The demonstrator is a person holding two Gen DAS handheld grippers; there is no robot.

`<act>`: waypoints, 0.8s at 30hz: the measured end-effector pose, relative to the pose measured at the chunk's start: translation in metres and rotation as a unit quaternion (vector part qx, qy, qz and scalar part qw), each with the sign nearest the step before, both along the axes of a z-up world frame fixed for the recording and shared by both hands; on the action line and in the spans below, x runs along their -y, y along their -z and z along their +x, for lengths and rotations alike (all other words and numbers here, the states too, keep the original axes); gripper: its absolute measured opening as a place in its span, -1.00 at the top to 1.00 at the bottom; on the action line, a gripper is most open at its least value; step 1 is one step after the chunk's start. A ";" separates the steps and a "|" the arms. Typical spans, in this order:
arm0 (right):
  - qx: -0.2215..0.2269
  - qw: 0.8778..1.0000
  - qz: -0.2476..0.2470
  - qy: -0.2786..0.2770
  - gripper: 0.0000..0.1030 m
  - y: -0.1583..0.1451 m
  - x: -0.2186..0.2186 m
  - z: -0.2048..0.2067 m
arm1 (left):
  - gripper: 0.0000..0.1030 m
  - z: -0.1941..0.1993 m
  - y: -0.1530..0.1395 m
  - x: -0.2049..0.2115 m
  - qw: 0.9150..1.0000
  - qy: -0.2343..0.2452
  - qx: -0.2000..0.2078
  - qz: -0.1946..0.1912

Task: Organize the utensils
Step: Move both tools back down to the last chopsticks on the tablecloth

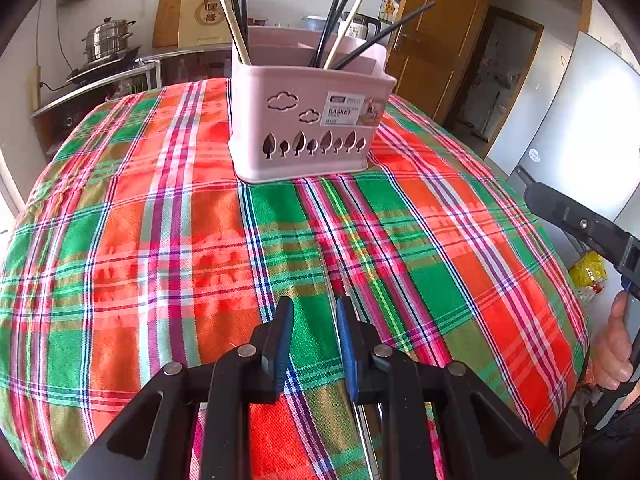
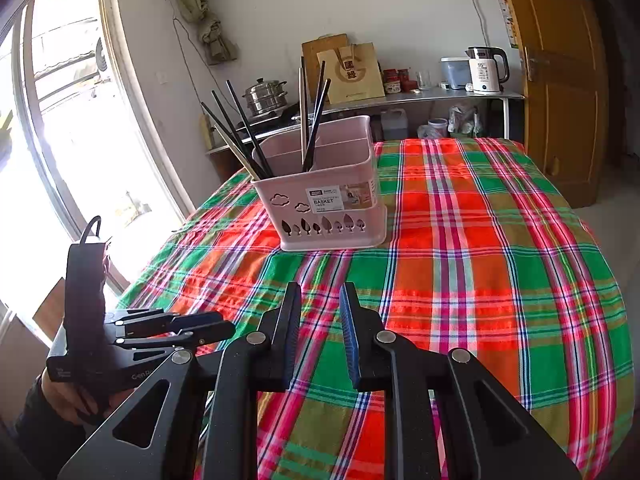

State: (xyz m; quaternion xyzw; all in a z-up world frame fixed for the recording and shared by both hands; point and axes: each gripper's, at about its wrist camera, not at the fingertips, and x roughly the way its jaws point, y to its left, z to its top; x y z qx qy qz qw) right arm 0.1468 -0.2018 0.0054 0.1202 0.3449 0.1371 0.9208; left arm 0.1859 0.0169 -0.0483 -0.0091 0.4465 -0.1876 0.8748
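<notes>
Closest in, left gripper (image 1: 313, 322) with fingers apart above the plaid tablecloth (image 1: 140, 240), metal chopsticks (image 1: 340, 300) lying just beside the right-hand pad, running toward six o'clock and not gripped. Right gripper (image 2: 320, 312) likewise parted and empty. Pink basket (image 1: 308, 120) at twelve o'clock, well apart, already bristling with dark and pale chopsticks (image 1: 344, 20). Apparently at the pick-up step: next, shift to one o'clock, straddle the pair, close, then carry to the basket.
</notes>
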 end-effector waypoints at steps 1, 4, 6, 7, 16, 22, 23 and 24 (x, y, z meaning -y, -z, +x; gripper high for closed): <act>-0.002 1.000 0.000 0.000 0.60 0.001 0.000 0.000 | 0.58 0.002 0.004 0.002 1.000 0.002 -0.005 0.003; -0.007 1.000 0.000 0.001 0.60 0.005 0.000 0.003 | 0.58 0.005 0.014 0.008 1.000 0.007 -0.017 0.011; -0.009 1.000 0.000 0.001 0.60 0.006 0.000 0.003 | 0.58 0.006 0.016 0.011 1.000 0.010 -0.018 0.012; -0.010 1.000 0.001 0.001 0.60 0.007 0.000 0.004 | 0.58 0.007 0.017 0.012 1.000 0.010 -0.018 0.015; -0.020 1.000 0.003 -0.008 0.61 0.014 -0.009 0.007 | 0.79 -0.001 0.020 0.012 0.998 -0.006 0.004 0.056; -0.044 0.999 0.000 -0.026 0.60 0.029 -0.026 0.013 | 0.89 -0.017 0.019 -0.023 0.997 -0.044 0.005 0.060; -0.049 0.998 0.001 -0.030 0.60 0.033 -0.030 0.014 | 0.89 -0.020 0.019 -0.029 0.997 -0.051 0.004 0.060; -0.055 0.998 0.001 -0.036 0.60 0.037 -0.035 0.016 | 0.89 -0.023 0.019 -0.034 0.997 -0.056 0.003 0.060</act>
